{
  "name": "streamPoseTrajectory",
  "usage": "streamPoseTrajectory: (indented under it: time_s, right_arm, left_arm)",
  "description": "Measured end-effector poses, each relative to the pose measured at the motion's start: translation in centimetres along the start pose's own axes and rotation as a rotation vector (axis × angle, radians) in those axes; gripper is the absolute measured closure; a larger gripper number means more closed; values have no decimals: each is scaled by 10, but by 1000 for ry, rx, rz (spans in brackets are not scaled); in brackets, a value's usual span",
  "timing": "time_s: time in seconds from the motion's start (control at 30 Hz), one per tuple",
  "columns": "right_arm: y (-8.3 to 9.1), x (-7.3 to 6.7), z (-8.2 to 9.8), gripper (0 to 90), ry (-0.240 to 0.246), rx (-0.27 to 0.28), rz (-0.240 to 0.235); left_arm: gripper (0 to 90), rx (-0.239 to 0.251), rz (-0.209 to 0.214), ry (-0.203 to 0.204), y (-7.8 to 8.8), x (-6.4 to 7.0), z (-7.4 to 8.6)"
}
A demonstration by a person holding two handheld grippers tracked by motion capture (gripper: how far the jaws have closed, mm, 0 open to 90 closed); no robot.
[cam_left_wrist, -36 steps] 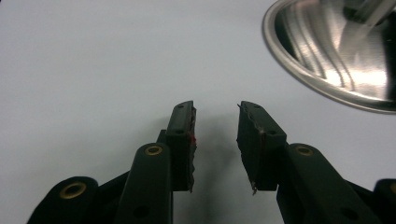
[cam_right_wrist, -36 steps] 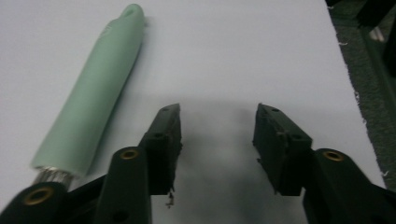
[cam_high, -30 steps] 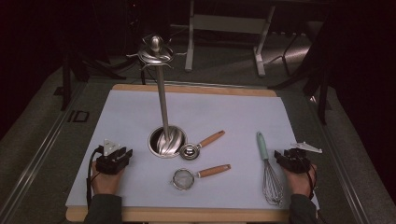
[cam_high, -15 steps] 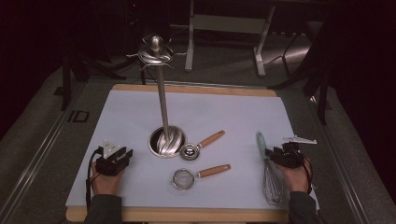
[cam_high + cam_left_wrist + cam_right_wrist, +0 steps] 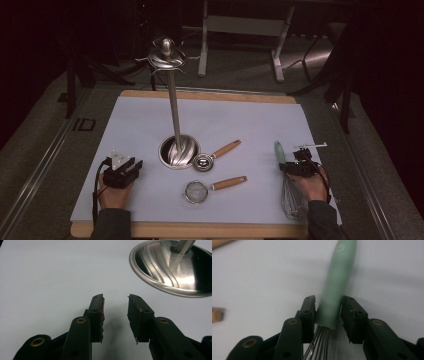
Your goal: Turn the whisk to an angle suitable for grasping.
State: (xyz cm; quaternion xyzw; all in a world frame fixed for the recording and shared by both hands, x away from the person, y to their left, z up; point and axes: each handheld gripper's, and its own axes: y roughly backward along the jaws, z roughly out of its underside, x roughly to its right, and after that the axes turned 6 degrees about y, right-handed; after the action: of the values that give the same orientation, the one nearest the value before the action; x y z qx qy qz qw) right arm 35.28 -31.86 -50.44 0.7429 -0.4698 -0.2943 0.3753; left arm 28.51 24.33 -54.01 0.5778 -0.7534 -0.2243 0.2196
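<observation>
While our right tool point(image 5: 328, 305) has just been closing around the whisk's green handle point(image 5: 337, 280), left pad touching, right pad just clear, our left tool point(image 5: 115, 306) gapes empty above the bench point(image 5: 250, 120).

Layout relative to the utensil stand point(image 5: 178, 150), which rises from the middle of the table point(image 5: 150, 120). Just right of its base: a small measuring cup point(image 5: 215, 156). Nearer the person from the base: a strainer point(image 5: 212, 187). Well to the right: a whisk point(image 5: 288, 180), lying flat.
</observation>
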Motion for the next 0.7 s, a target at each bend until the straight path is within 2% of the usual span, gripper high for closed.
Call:
streamPoseTrajectory:
  time_s: [0.13,0.3,0.37,0.43,0.7]
  right_arm:
    - [-2,0,-4,623,-13,-27,-3]
    - [-5,0,-7,621,3,-40,-6]
    - [-7,-1,-9,624,16,-43,-12]
    - [-9,-6,-12,628,62,-44,-26]
    - [-14,-18,-21,648,122,-59,-34]
  left_arm:
    - [656,-2,1,-2,0,0,0]
    - [656,-5,-1,0,0,0,0]
    - [656,-6,-1,-2,0,0,0]
    - [669,-6,2,-4,0,0,0]
    - [673,-9,4,-4,-1,0,0]
